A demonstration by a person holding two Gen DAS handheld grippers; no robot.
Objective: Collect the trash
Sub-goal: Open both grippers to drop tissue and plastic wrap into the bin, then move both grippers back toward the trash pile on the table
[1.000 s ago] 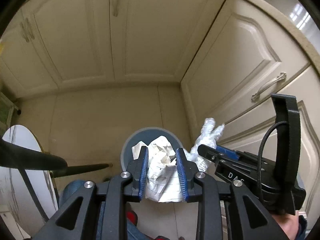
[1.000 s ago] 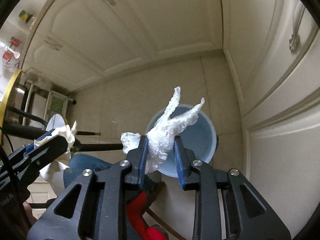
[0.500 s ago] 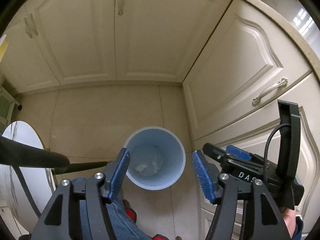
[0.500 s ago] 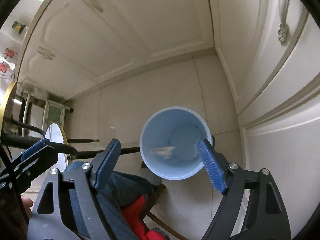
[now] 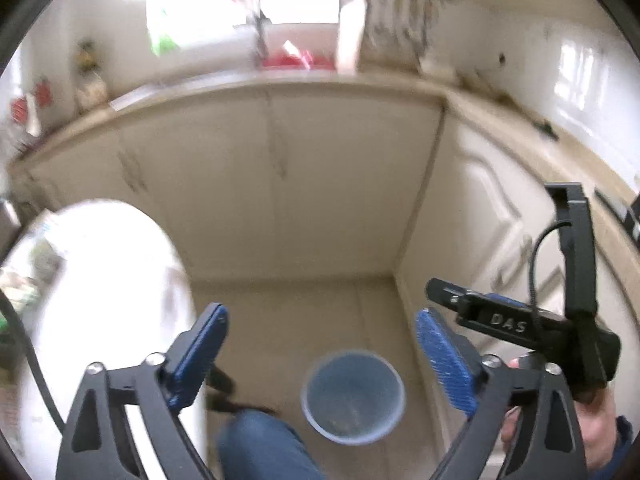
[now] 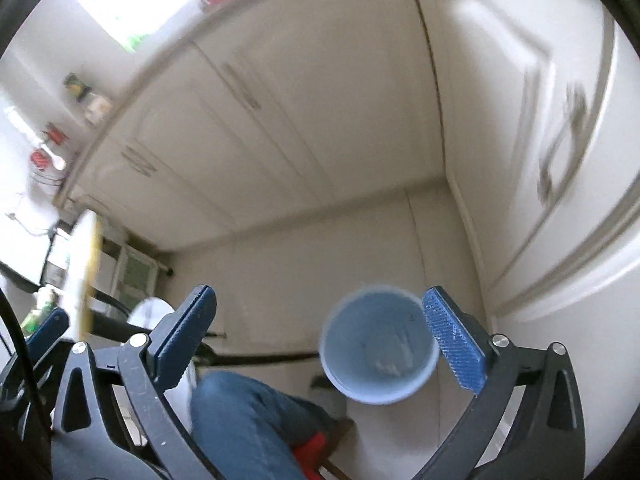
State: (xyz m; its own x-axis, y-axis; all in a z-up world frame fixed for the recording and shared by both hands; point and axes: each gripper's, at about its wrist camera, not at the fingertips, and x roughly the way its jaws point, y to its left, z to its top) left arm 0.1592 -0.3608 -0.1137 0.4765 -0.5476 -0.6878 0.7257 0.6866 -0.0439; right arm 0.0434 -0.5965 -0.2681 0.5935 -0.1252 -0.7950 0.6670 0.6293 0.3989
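Note:
A light blue bin stands on the tiled floor in the corner of the cream cabinets; it also shows in the right wrist view with white crumpled trash at its bottom. My left gripper is open and empty, high above the bin. My right gripper is open and empty, also above the bin; its body shows at the right of the left wrist view. Both views are motion blurred.
A round white table is at the left, with blurred items on its far left edge. Cream cabinet doors and a cluttered counter lie ahead. A knee in blue jeans is below the grippers.
A second ago each gripper was shut on white crumpled trash over the bin. Both opened and the trash dropped in. Both grippers have since lifted and tilted up, so the bin looks smaller.

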